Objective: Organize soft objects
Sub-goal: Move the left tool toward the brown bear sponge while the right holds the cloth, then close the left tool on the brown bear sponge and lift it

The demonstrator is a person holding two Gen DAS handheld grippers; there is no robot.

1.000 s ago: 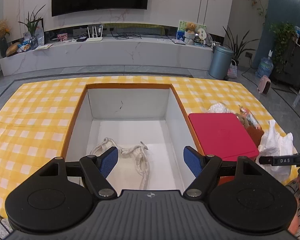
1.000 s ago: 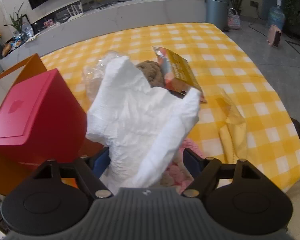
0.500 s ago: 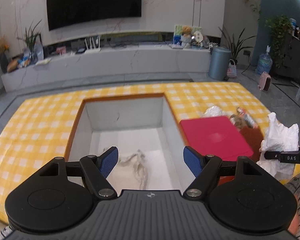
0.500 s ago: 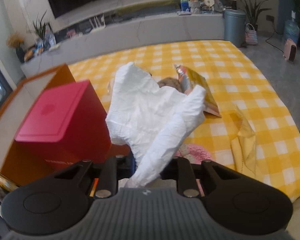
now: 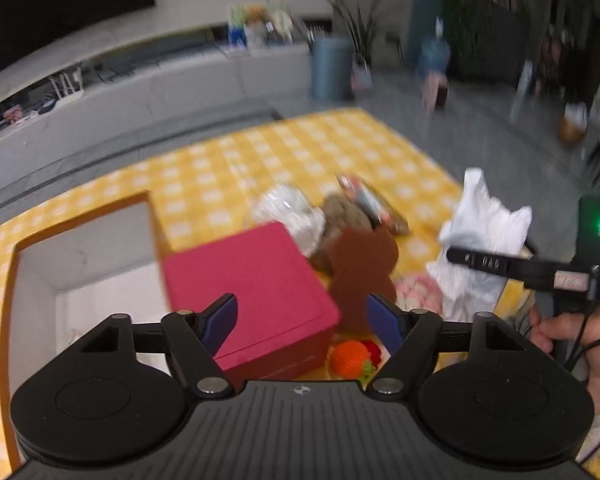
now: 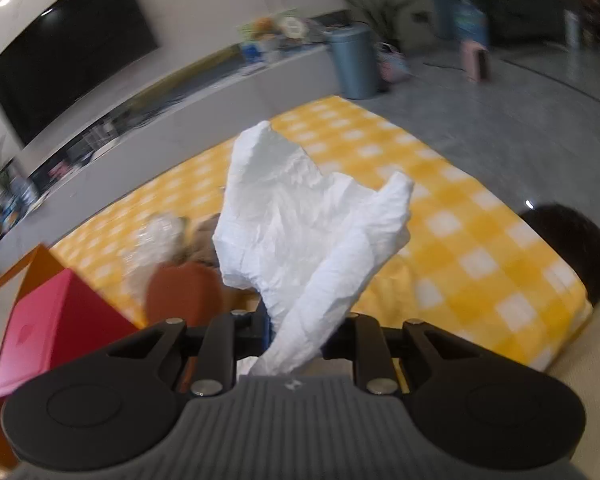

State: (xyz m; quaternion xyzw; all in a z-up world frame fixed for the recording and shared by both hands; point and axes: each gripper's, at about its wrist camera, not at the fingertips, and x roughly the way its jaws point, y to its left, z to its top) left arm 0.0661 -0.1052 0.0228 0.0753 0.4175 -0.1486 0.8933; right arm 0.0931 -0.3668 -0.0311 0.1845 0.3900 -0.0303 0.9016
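My right gripper (image 6: 296, 330) is shut on a crumpled white cloth (image 6: 300, 216) and holds it up above the yellow checked table (image 6: 460, 216). The cloth (image 5: 480, 236) and the right gripper (image 5: 496, 266) also show at the right of the left wrist view. My left gripper (image 5: 302, 316) is open and empty, above a red box (image 5: 248, 284). Beyond it lies a pile of soft things: a brown bear-shaped piece (image 5: 360, 276), a pink item (image 5: 416, 296), an orange knitted ball (image 5: 350, 358).
An open orange box with a white inside (image 5: 80, 276) stands left of the red box. A clear plastic bag (image 5: 288, 216) and a snack packet (image 5: 372, 204) lie in the pile. The table's right edge (image 6: 560, 264) drops to the floor.
My left gripper has swung right, from over the open box to over the red box and pile. My right gripper closed on the white cloth and lifted it higher.
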